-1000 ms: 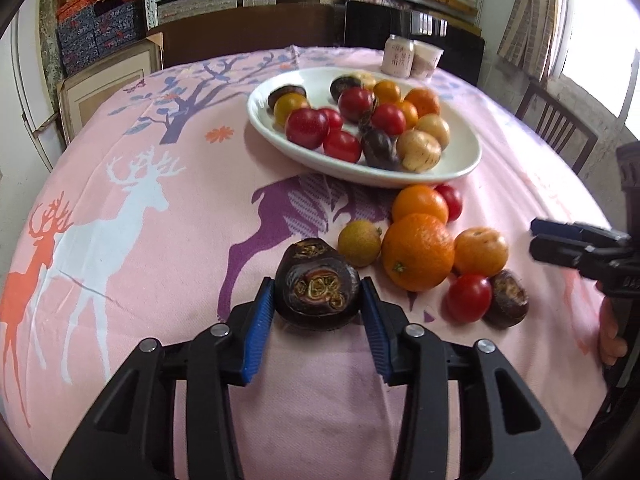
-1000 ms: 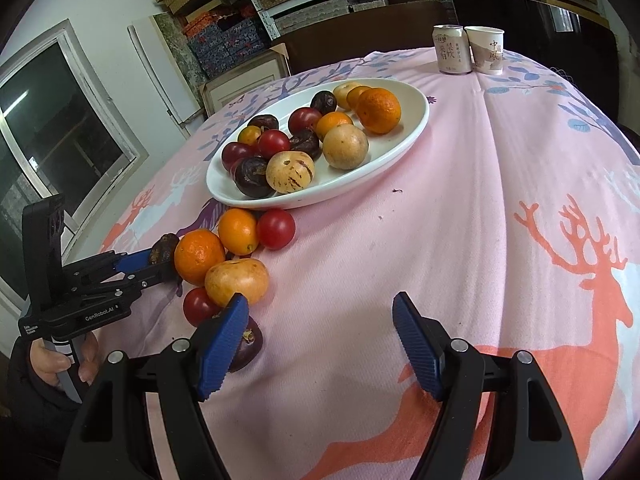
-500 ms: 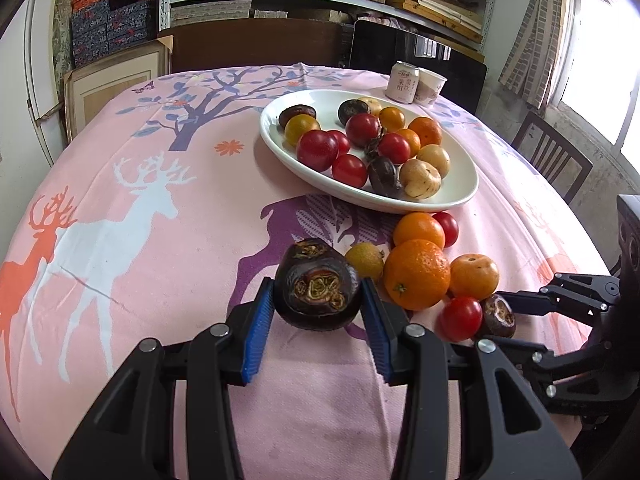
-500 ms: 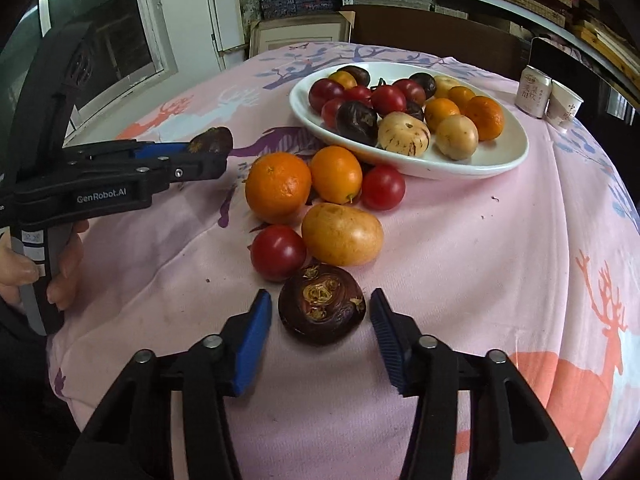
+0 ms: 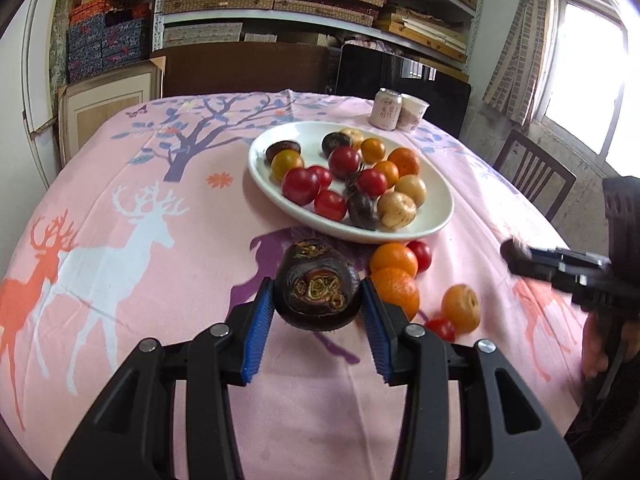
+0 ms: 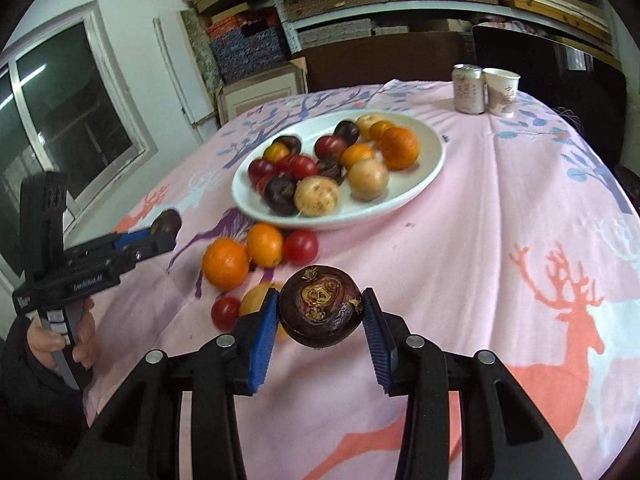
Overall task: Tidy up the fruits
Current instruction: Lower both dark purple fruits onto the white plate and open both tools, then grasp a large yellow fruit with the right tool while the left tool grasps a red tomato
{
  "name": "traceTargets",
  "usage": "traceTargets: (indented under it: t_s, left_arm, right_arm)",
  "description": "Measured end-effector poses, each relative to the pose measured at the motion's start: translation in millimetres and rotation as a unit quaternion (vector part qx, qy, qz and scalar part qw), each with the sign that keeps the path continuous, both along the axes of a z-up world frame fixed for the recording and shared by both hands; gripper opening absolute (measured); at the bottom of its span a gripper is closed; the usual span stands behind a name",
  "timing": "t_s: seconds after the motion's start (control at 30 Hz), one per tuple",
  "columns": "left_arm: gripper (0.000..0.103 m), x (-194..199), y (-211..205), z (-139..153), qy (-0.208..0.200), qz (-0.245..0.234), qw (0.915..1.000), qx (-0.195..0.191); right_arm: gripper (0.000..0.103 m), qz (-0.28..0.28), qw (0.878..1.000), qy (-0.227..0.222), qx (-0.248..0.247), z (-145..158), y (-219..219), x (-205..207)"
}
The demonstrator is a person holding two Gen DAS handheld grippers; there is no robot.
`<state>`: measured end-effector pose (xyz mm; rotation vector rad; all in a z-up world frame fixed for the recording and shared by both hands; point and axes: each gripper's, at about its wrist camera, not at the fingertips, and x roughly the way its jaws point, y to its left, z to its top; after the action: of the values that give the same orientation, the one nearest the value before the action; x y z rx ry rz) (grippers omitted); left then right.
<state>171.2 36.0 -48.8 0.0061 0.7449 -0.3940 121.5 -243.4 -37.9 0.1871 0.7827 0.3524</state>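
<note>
Fruit sits clamped in each tool now: the right tool [image 6: 318,312], wide a second ago beside the loose pile, has closed on a dark mangosteen [image 6: 320,306] and lifted it off the tabletop [image 6: 500,220]; the left tool [image 5: 318,304] still grips its own [image 5: 318,294]. Both can go to the glossy white oval plate [image 5: 436,222]. Rinds look hard, round, leathery.

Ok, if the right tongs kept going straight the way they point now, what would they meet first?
Probably the white plate of fruit: it lies ahead of the right tongs, which hold a dark fruit. Only bare tablecloth shows between; depth is unclear.
</note>
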Motion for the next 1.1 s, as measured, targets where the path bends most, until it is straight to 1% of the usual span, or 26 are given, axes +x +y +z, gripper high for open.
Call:
traceTargets:
  t_s: [0.1, 0.17, 0.23, 0.3, 0.37, 0.47, 0.5, 0.53, 0.57, 0.6, 0.63, 0.73, 0.8, 0.83, 0.9, 0.97, 1.03, 1.1]
  left_arm:
    - [0.043, 18.6, -13.7, 15.7, -0.007, -0.007, 0.9999, 0.013]
    - [0.043, 36.8, -27.2, 26.0, -0.019, -0.013, 0.9994, 0.025]
    - [0.043, 58.7, -38.7, 30.4, -0.023, -0.013, 0.9992, 0.031]
    - [0.043, 87.0, -47.7, 28.2, -0.012, -0.008, 0.9994, 0.030]
    - [0.043, 114.5, -53.6, 23.0, 0.004, -0.002, 0.9998, 0.020]
    - [0.043, 141.8, -63.5, 17.2, 0.017, -0.003, 0.9997, 0.020]
    - [0.047, 148.7, -66.6, 15.8, 0.018, -0.005, 0.9997, 0.018]
    - [0.056, 153.1, -68.9, 15.2, 0.017, -0.003, 0.9997, 0.018]
    - [0.058, 155.9, -69.3, 14.8, 0.014, 0.008, 0.9996, 0.021]
    - [0.063, 158.6, -66.9, 14.3, 0.016, 0.013, 0.9997, 0.014]
    - [0.069, 159.4, -65.0, 14.2, 0.021, 0.012, 0.9997, 0.005]
    - [0.071, 147.6, -55.6, 16.4, 0.015, 0.017, 0.9997, -0.006]
    - [0.072, 130.1, -48.0, 17.7, 0.010, 0.010, 0.9998, -0.010]
    - [0.075, 119.8, -44.0, 17.6, 0.006, 0.008, 0.9999, -0.006]
    - [0.079, 95.7, -34.6, 14.8, -0.001, 0.001, 1.0000, -0.001]
    - [0.080, 72.8, -25.7, 8.2, 0.000, -0.009, 1.0000, 0.003]
    - [0.080, 50.9, -17.4, -1.7, 0.009, -0.015, 0.9997, 0.014]
    - [0.080, 34.4, -9.1, -9.7, 0.020, -0.019, 0.9995, 0.014]
  right_arm:
    - [0.042, -0.030, 0.999, -0.034, 0.003, 19.8, -8.0, 21.4]
    - [0.042, -0.039, 0.998, -0.058, -0.002, 29.4, -3.6, 38.5]
    - [0.042, -0.048, 0.995, -0.082, -0.014, 34.6, 5.8, 58.6]
    - [0.042, -0.053, 0.993, -0.097, -0.029, 34.9, 17.6, 81.8]
    - [0.042, -0.047, 0.993, -0.104, -0.038, 31.7, 28.2, 106.7]
    - [0.042, -0.041, 0.992, -0.111, -0.047, 24.9, 38.0, 133.6]
    - [0.043, -0.032, 0.993, -0.107, -0.046, 21.0, 40.2, 142.3]
    - [0.044, -0.023, 0.993, -0.103, -0.045, 18.0, 42.5, 148.2]
    - [0.049, -0.025, 0.993, -0.106, -0.049, 15.6, 41.7, 151.0]
    - [0.053, -0.033, 0.992, -0.111, -0.051, 16.1, 40.8, 150.1]
    - [0.061, -0.037, 0.992, -0.114, -0.045, 16.1, 36.4, 147.7]
    - [0.062, -0.049, 0.993, -0.103, -0.015, 17.0, 17.9, 134.4]
    - [0.063, -0.053, 0.994, -0.095, -0.002, 17.1, 7.5, 121.0]
    - [0.063, -0.053, 0.995, -0.090, 0.004, 16.4, 2.4, 113.4]
    - [0.068, -0.053, 0.996, -0.076, 0.012, 11.2, -6.3, 94.5]
    - [0.071, -0.037, 0.998, -0.054, 0.008, 2.4, -7.5, 76.8]
    - [0.071, -0.004, 1.000, -0.023, 0.000, -7.7, -2.2, 60.5]
    - [0.071, 0.028, 0.999, -0.008, -0.015, -13.2, 7.3, 42.9]
